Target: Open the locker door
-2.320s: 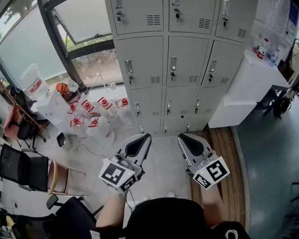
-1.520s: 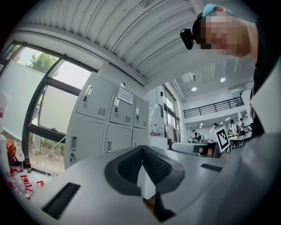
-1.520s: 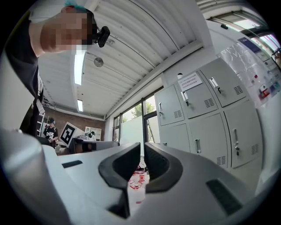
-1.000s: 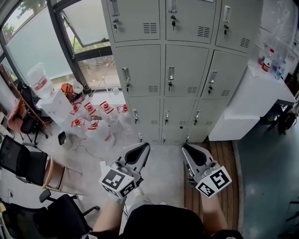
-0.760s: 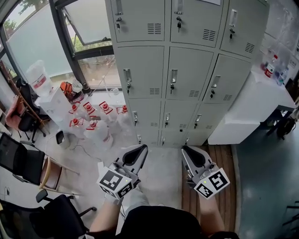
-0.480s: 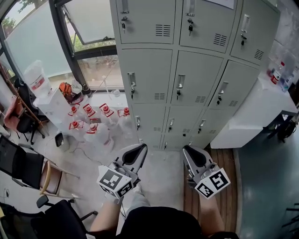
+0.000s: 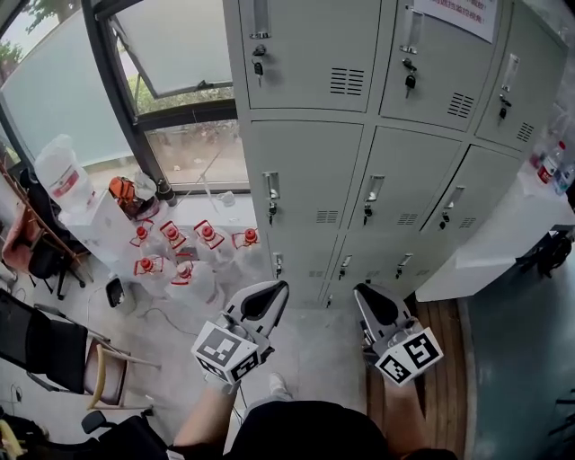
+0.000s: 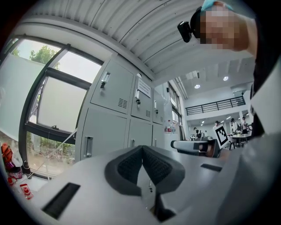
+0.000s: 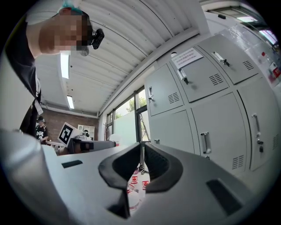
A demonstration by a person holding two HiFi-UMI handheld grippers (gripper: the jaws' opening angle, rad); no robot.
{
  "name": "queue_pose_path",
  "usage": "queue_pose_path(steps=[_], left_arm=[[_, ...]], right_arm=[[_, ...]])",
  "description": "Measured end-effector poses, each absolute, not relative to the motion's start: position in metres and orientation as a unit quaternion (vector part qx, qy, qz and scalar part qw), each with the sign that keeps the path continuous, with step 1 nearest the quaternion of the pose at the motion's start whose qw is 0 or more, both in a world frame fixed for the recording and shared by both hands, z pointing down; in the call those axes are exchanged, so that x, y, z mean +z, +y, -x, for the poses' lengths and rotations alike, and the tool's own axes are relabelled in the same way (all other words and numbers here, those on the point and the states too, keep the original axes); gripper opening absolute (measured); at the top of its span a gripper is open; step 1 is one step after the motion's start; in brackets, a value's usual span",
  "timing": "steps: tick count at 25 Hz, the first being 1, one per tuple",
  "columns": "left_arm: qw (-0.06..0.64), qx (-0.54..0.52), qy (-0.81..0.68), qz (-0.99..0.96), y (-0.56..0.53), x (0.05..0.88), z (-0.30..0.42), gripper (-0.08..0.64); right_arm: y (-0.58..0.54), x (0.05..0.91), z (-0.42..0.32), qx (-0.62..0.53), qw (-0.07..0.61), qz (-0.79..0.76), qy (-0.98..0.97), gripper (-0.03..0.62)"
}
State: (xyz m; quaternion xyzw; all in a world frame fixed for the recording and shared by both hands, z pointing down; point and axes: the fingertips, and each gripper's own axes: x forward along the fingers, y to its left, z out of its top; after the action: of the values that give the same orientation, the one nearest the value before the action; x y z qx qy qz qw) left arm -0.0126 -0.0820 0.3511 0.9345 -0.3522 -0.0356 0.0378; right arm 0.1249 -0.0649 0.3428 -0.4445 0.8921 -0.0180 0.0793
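Left gripper [image 7: 275, 288] and right gripper [image 7: 360, 291] sitting nearer grey metal locker doors [image 7: 310, 171] than earlier, both holding jaws pressed together, pinching nothing. Doors all standing closed ahead, apart from both. Red-capped clear jugs [image 7: 171, 247] crowding floor [image 7: 310, 346] leftward.

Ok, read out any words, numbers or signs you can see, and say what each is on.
Paper notice on an upper locker door: red print, too small to read.
Red labels on the jugs by the window: too small to read.
Marker cubes: black-and-white patterns, no letters.
Nothing else is legible.
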Motion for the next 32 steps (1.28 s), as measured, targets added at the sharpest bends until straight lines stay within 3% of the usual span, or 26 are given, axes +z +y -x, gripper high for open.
queue_pose_path(steps=[13, 32], left_arm=[[0.047, -0.031, -0.342, -0.938, -0.16, 0.358, 0.08, 0.023], [0.068, -0.019, -0.434, -0.898, -0.197, 0.372, 0.093, 0.023]], right_arm=[[-0.153, 0.33, -0.064, -0.003, 0.081, 0.464, 0.882, 0.048], [-0.25, 0.356, -0.05, -0.024, 0.053, 0.402, 0.914, 0.048]])
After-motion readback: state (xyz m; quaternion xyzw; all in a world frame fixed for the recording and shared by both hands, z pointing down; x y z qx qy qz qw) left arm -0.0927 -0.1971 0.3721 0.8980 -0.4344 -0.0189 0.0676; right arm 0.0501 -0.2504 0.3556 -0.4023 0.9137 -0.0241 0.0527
